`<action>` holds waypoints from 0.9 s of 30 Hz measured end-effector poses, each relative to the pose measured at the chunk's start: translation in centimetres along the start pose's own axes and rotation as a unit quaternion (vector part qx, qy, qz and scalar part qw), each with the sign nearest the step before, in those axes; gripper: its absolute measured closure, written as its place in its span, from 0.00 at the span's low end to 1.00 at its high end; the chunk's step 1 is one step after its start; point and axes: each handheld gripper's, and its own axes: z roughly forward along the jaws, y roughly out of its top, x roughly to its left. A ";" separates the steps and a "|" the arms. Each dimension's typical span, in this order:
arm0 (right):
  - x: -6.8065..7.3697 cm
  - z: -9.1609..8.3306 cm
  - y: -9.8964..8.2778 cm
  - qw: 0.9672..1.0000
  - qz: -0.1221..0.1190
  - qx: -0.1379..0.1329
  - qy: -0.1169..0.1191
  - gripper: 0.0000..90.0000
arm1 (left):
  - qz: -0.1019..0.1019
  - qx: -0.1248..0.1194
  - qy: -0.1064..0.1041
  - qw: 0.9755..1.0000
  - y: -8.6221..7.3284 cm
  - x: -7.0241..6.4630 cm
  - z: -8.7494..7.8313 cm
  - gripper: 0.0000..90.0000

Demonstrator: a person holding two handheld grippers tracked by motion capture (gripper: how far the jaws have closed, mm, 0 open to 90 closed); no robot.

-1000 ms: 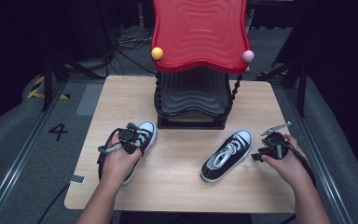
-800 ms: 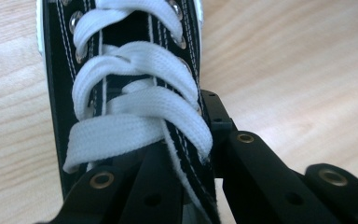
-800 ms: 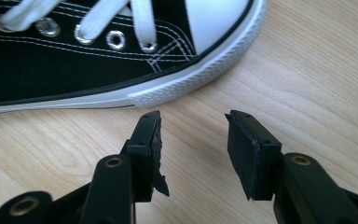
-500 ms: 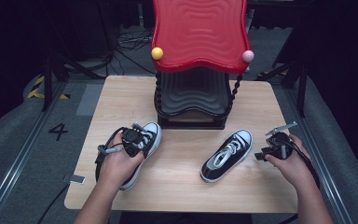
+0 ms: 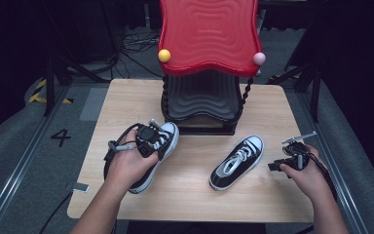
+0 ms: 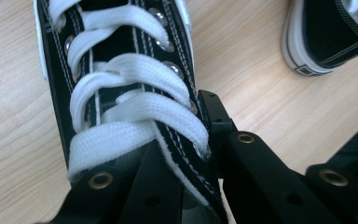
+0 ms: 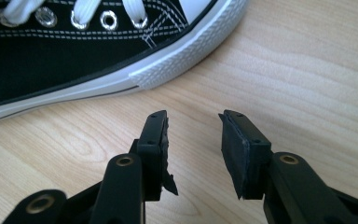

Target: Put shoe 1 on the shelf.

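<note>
Lifted since before, left sneaker (image 5: 158,146) seems gripped by left gripper (image 6: 186,154) jaws

Red wavy-topped stand (image 5: 208,36) on table (image 5: 126,105)

L gripper (image 5: 151,139) gripping left sneaker (image 5: 148,158), R gripper (image 5: 285,158) beside right sneaker (image 5: 237,161), table (image 5: 185,195)

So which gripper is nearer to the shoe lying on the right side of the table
Right. The right gripper sits just beside that shoe, jaws open, nothing between them; the left gripper is farther off, clamped on the other shoe.
</note>
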 end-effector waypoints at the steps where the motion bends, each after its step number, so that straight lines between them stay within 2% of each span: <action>1: -0.1 0.0 -0.2 1.000 0.002 0.001 0.002 0.69 | 0.001 0.002 0.001 1.000 0.1 -0.2 -0.1 0.97; 7: -0.4 -0.1 -0.9 1.000 0.012 0.002 0.001 0.68 | 0.019 -0.006 -0.005 1.000 0.3 -1.0 -1.1 0.97; 16: -0.4 -0.3 -1.5 1.000 0.018 0.002 -0.002 0.67 | 0.040 -0.027 -0.003 0.999 2.5 -2.1 -2.7 0.97; 27: -0.2 -0.1 -1.7 1.000 0.012 0.002 -0.002 0.66 | 0.044 -0.049 0.014 0.998 5.8 -1.5 -2.4 0.97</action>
